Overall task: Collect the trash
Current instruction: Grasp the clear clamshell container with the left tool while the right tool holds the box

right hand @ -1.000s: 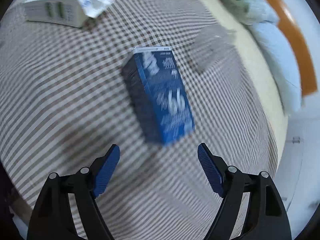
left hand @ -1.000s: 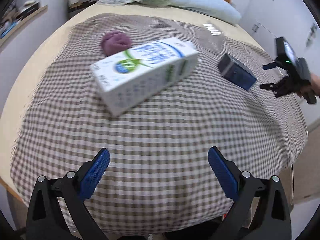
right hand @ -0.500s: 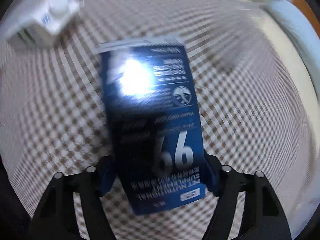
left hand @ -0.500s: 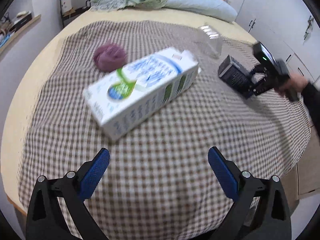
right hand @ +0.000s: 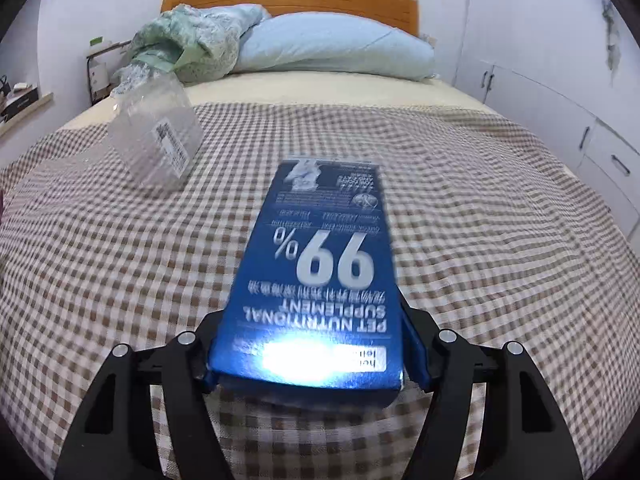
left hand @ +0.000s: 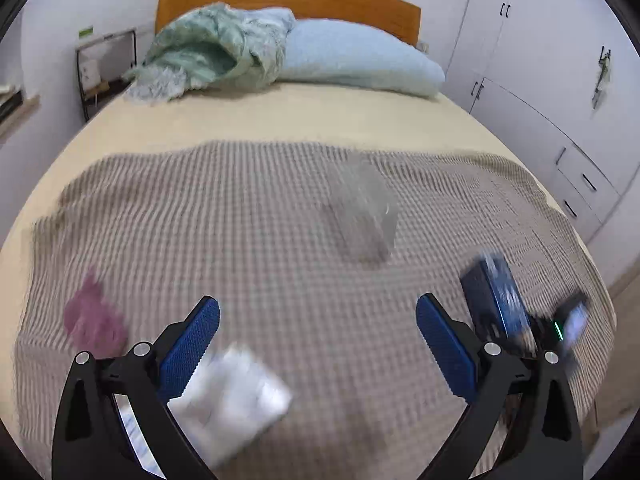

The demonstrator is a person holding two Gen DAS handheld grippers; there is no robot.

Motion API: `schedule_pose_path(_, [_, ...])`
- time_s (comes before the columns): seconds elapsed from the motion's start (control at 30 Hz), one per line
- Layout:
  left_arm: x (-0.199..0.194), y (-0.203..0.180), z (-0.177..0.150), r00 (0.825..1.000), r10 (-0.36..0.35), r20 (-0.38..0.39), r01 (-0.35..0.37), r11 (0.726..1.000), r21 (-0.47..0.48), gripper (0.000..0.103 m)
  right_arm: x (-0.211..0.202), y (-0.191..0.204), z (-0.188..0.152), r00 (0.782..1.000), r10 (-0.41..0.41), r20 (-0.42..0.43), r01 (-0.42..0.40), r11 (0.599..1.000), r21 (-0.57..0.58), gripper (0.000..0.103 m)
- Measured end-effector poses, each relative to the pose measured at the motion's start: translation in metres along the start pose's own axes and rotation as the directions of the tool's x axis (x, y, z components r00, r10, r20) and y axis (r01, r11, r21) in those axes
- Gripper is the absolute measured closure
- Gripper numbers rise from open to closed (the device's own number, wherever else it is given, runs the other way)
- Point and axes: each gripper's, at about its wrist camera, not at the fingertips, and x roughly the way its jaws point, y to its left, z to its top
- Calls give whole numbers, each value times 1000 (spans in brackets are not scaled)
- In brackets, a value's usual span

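My right gripper (right hand: 316,360) is shut on a blue pet-supplement box (right hand: 320,272), its pads pressed on the box's two sides; the box juts forward, lifted over the checked blanket. In the left wrist view the same blue box (left hand: 496,300) shows at the right with the right gripper (left hand: 520,332) behind it. My left gripper (left hand: 318,344) is open with nothing between its fingers. The white milk carton (left hand: 232,400) lies blurred just below its left finger. A clear plastic container (left hand: 364,212) (right hand: 156,136) rests further up the blanket.
A crumpled purple wad (left hand: 94,316) lies at the blanket's left. A checked blanket (right hand: 500,240) covers the bed's near half. A blue pillow (left hand: 360,60) and a green quilt (left hand: 212,48) lie by the wooden headboard. White cupboards (left hand: 560,100) line the right wall.
My right gripper reached the blue box, closed on its sides, rolled and lifted it. My left gripper swept over the milk carton, which now lies low under its left finger.
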Motion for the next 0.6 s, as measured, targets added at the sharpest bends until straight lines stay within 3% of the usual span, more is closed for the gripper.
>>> schedule_pose_path(0.13, [70,-42,32,999,-36,-3,36,999,-3,8,-13,12,-18,1000,-3,-11,3,1000,-10,38])
schedule_pose_path(0.27, [127,-62,30,995,91,51,-89,995,-36,8,-20,8,-19,1000,-19,8,19,999,-30,38])
schedule_pose_path(0.4, [158,-61,23,997,62,52,-54,986,-159,8,-26,-2,-20,998,-9,58,9,1000,-4,38])
schedule_pose_path(0.47, [173,-60,25,993,107,39,-98,977,-192,8,-27,-10,-20,997,6,74,-8,999,31,38])
schedule_pose_path(0.5, [177,-59,25,991,122,46,-110,973,-204,10,-28,-12,-21,997,11,80,-15,999,48,38])
schedule_pose_path(0.53, [178,-57,26,990,124,60,-109,972,-210,21,-27,-14,-20,996,14,82,-19,998,57,38])
schedule_pose_path(0.57, [179,-56,27,990,124,73,-105,970,-221,45,-27,-14,-20,997,16,82,-21,998,58,41])
schedule_pose_path(0.6, [177,-55,28,988,137,75,-115,964,-239,45,-26,-13,-20,997,17,78,-21,998,52,43])
